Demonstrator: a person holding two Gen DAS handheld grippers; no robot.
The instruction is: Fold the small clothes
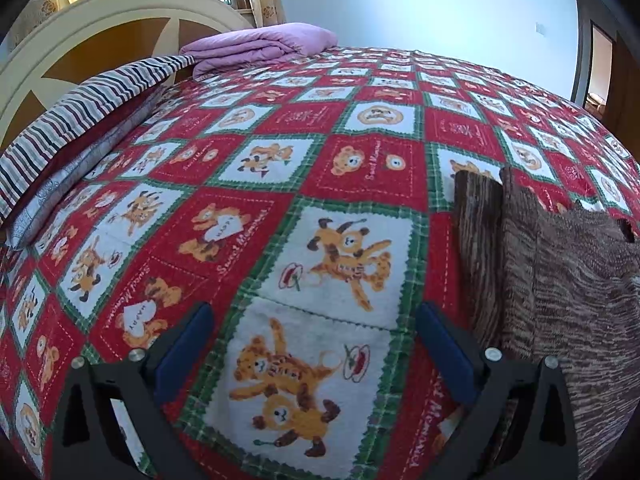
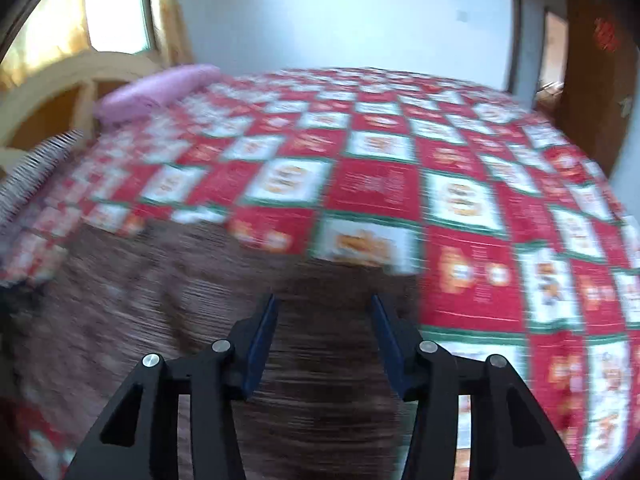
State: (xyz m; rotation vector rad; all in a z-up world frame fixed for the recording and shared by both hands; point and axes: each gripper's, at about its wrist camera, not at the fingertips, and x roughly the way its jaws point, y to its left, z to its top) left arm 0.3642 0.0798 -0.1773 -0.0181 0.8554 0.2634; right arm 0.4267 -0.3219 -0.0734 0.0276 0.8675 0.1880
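Note:
A brown striped knit garment lies on the bedspread at the right of the left wrist view, with a narrow part stretched beside it. My left gripper stands open over bare bedspread, left of the garment, nothing between its fingers. In the blurred right wrist view the same brown garment spreads across the lower left. My right gripper hovers over its right edge with the blue pads apart and nothing pressed between them.
The bed carries a red, green and white teddy-bear bedspread. A folded purple blanket and a striped pillow lie by the cream headboard. A wooden door stands at the far right.

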